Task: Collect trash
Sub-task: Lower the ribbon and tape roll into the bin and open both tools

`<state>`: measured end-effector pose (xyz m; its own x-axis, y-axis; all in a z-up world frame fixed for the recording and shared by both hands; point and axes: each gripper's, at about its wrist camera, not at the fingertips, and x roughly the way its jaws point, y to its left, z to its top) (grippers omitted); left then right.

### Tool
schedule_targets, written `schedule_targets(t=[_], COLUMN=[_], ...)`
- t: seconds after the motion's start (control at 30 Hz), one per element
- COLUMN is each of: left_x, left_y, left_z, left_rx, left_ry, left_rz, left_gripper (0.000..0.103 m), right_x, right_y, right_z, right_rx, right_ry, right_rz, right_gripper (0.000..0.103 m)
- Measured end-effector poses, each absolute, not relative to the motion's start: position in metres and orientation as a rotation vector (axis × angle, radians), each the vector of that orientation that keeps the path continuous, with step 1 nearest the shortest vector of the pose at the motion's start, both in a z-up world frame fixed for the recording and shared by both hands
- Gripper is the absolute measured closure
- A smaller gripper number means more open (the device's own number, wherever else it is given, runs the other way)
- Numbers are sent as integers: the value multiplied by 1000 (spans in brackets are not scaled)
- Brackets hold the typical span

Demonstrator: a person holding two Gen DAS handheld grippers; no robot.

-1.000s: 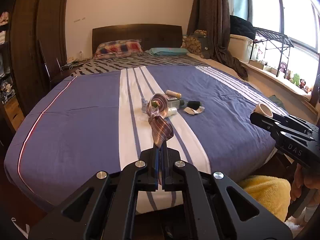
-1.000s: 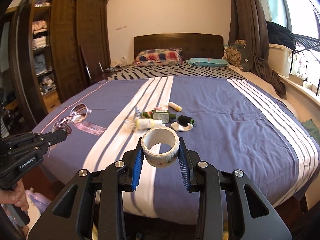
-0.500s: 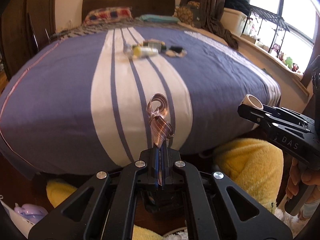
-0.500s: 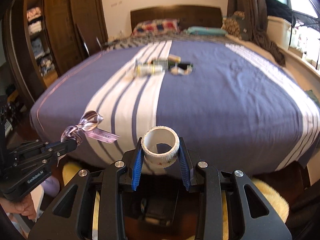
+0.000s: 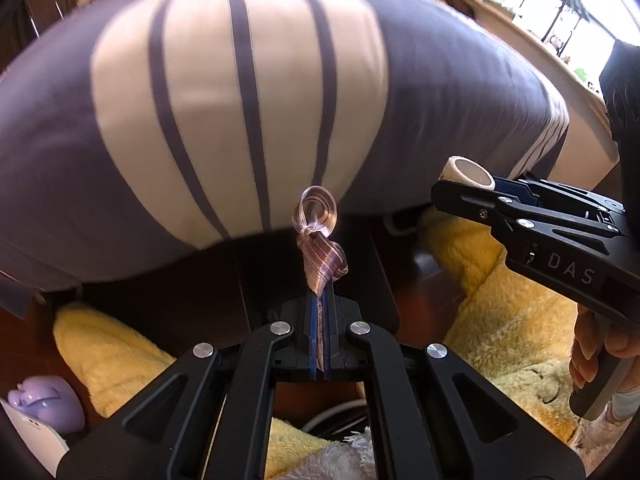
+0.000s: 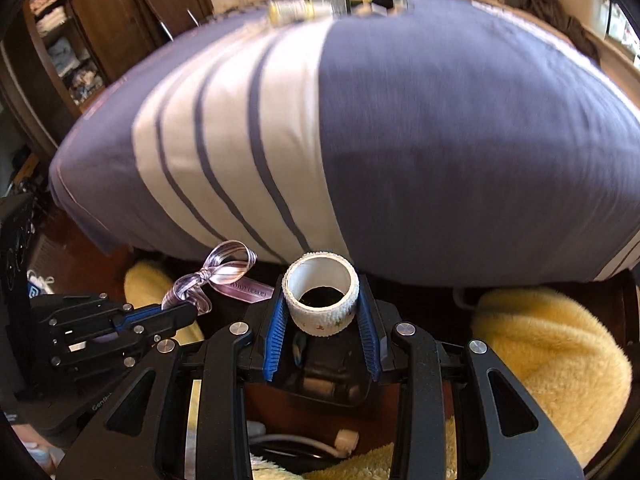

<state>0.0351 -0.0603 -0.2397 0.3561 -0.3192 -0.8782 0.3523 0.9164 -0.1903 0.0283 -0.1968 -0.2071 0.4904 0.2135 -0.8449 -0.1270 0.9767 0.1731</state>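
Note:
My left gripper [image 5: 319,300] is shut on a pink striped ribbon [image 5: 320,236] that sticks up from its jaws, held off the foot of the bed. The ribbon also shows in the right wrist view [image 6: 218,280], with the left gripper [image 6: 188,312] at lower left. My right gripper [image 6: 320,320] is shut on a white tape roll [image 6: 320,300], held below the bed edge. In the left wrist view the tape roll [image 5: 466,169] and right gripper [image 5: 460,188] are at the right. More trash [image 6: 332,4] lies far up on the bed.
The blue and white striped bed [image 6: 440,120] fills the upper view. Yellow fluffy cushions [image 6: 552,344] lie on the floor under the bed's foot, also seen in the left wrist view [image 5: 500,312]. A purple object [image 5: 44,400] sits lower left. A wooden wardrobe [image 6: 80,40] stands left.
Both grippers have pulled back from the bed and tilted down toward the floor, still holding the ribbon and the tape roll. The bed's foot edge and the yellow cushions have come into view.

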Motion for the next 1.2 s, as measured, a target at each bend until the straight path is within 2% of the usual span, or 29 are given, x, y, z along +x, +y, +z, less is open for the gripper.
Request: schedule_targets(t=[0.27,0.57,0.63,0.67,0.73,0.8,0.93,1.0,1.07,1.2], left_x=[50,65,67,67,66,65,63,62,61,56], left_y=[-70,-64,-66,-66,-65,-65,-61,-57,-55,-47], left_z=[-285,-308,-309,-310,-308,-306,-292,-279,-268,-236], left_rx=[60,36,36,37,39,43,45,44,41,47], left_ry=[1249,1330,1334,1334,1332,1323,1285,1253,1227,1140], left_rz=[-437,-441,-441,-438,-429,-420,-402,-395,-391,-372], left_gripper=[103,98,93,90,81,77,57,50,44,27], right_x=[43,57,59,60,63,62,64,63,62,55], right_y=[-198,-197,-195,-195,-203,-205,-207,-211,-216,-226], right_z=[-270,-287,-285,-285,-281,-276,-265,-254,-241,-213], right_rx=[150,178,183,186,198,204,212,212,212,213], right_ry=[1206,1265,1266,1265,1260,1248,1212,1178,1142,1060], right_rz=[217,214,214,214,215,209,194,180,168,146], right_gripper=[69,67,66,60,56,55,53,50,42,34])
